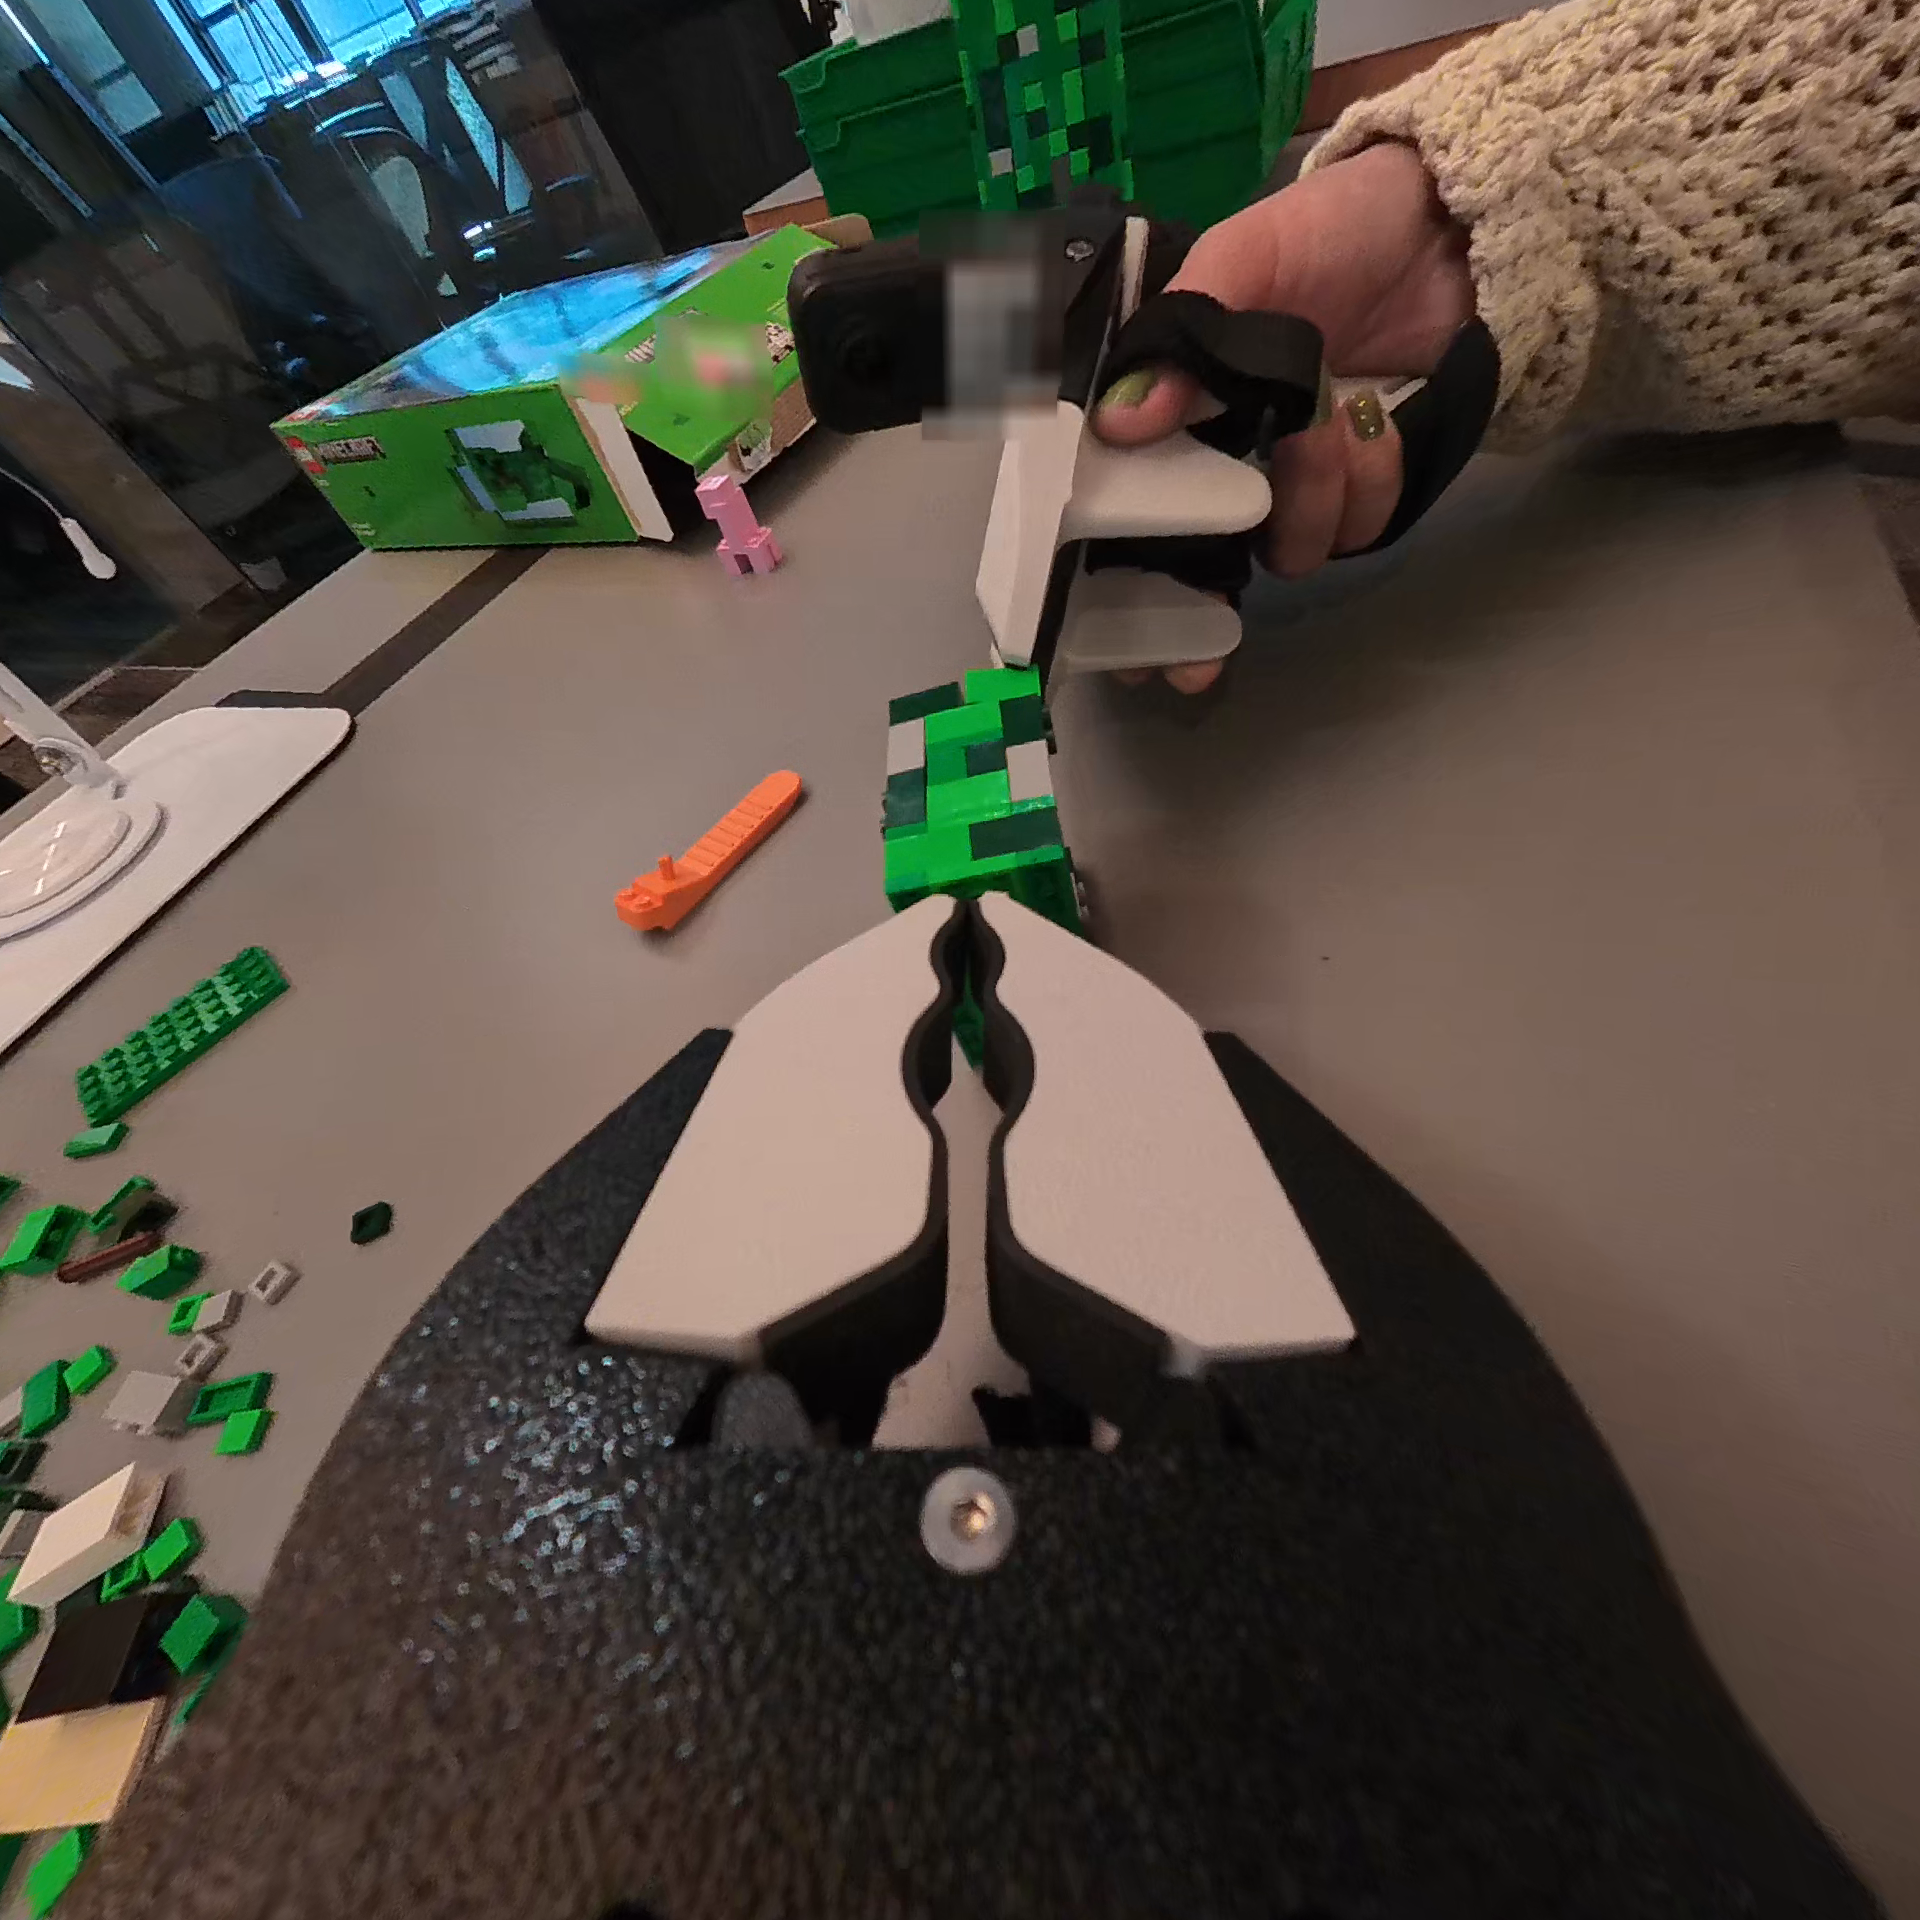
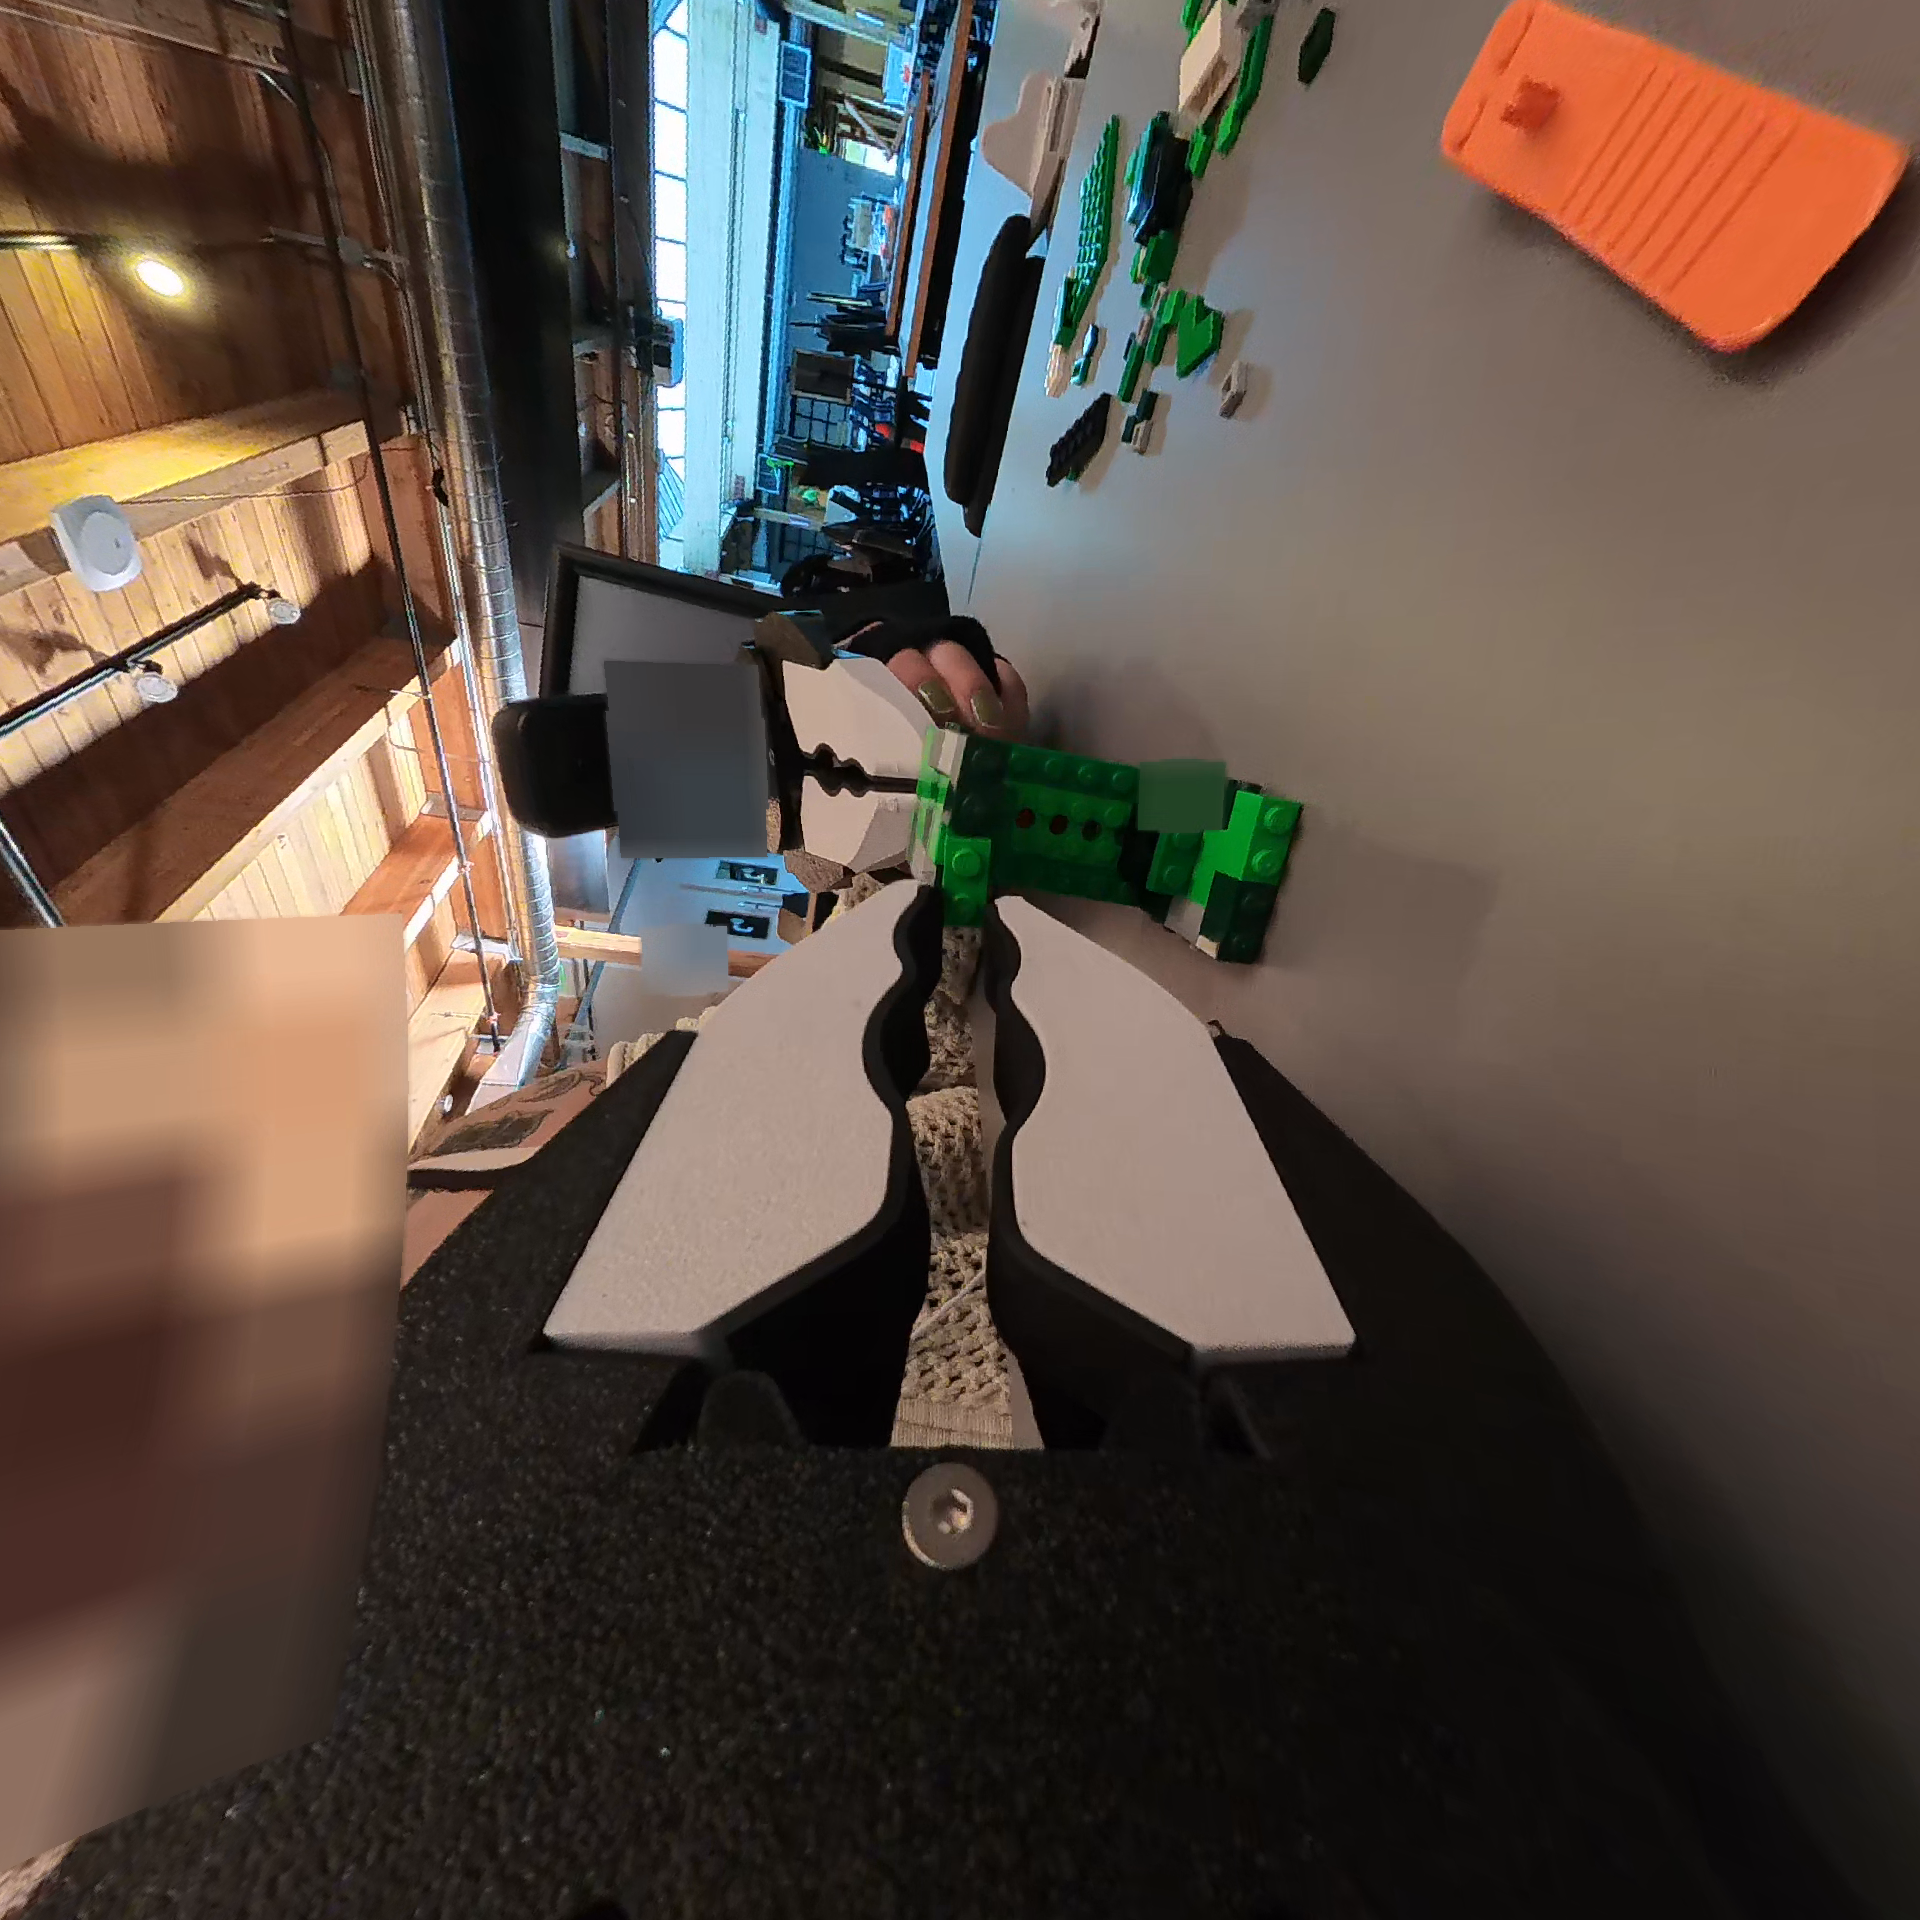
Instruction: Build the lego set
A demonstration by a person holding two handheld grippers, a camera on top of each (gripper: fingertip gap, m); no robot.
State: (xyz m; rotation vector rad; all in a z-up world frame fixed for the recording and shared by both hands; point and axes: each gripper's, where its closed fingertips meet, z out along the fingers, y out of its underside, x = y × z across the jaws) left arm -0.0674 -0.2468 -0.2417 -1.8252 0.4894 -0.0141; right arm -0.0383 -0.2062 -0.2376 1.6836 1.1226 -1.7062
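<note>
A green pixel-patterned Lego assembly rests on the grey table. My left gripper is shut on its near end, with green showing between the fingers. My right gripper, held by a hand in a knit sleeve, meets the assembly's far end from above. In the right wrist view the assembly shows its studded side, with one end against the table. My right gripper is closed on a green brick at its edge. My left gripper grips the end away from the table.
An orange brick separator lies left of the assembly. Loose green and grey pieces and a green plate are at the left. A pink figure, the green set box and a tall green model stand behind. Spacing between my two grippers at the tips: around 6 cm. The orange brick separator sits 12 cm or so from the ends of my right fingers. It is also in sight in the right wrist view.
</note>
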